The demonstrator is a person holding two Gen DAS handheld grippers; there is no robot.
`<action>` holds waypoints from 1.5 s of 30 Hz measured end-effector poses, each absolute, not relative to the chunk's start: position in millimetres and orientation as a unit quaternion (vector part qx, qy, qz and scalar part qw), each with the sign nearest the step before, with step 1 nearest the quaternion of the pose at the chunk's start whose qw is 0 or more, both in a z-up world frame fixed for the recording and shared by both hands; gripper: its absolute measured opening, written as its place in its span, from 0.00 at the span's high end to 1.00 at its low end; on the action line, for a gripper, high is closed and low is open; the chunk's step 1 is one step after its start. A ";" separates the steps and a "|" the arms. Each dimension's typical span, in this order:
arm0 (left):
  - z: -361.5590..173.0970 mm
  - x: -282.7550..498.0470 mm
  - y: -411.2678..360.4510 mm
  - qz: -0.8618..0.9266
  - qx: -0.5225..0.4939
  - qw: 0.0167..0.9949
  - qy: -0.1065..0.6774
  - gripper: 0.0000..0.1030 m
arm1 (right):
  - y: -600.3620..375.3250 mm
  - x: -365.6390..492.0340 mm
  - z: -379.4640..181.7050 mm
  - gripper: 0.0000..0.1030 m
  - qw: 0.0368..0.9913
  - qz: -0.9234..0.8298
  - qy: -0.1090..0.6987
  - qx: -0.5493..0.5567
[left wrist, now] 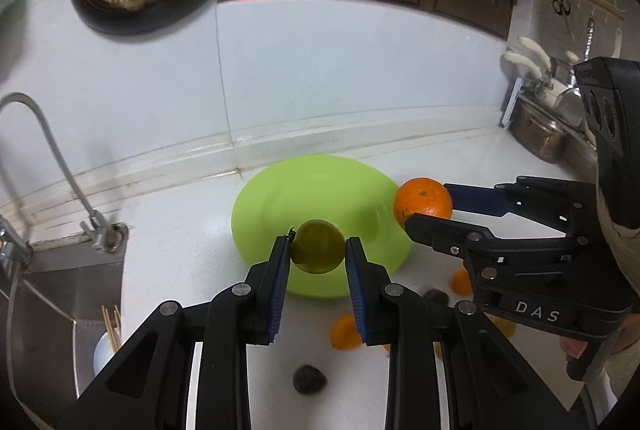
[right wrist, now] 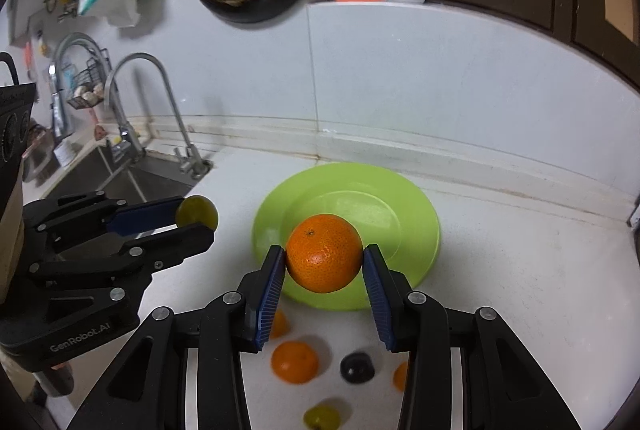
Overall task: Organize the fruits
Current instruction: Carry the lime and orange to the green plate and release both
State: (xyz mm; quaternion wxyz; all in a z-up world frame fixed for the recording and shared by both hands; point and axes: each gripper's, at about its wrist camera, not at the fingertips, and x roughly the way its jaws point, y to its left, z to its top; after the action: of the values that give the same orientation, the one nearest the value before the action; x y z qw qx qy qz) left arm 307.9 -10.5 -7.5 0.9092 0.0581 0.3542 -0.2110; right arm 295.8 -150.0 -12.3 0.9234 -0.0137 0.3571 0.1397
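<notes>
Carrying: left hand-held gripper clamps small round green fruit, right hand-held gripper clamps round orange; shallow lime-green plastic plate lies just ahead below both (left nearer its rim).

Clamped orange and green fruit above green plate

White counter – green plate, oranges, dark fruit on it.

Green plate is bare, open from above and from the right of the frame. Counter right of it is free. Loose fruit clutters bottom centre: small orange, dark fruit, green fruit. Faucet and sink block mid-left; wall behind the plate.
</notes>
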 end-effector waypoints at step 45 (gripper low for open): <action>15.5 276.4 -2.8 -0.175 0.078 0.919 0.345 0.25 | -159.9 272.2 -2.4 0.39 0.933 0.049 0.357 0.000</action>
State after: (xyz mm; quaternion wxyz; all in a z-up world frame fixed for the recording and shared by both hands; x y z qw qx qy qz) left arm 276.4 -2.8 15.5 0.9189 0.0780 0.3451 -0.1745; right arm 272.2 -159.9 -2.4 0.9328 0.0002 0.3571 0.0491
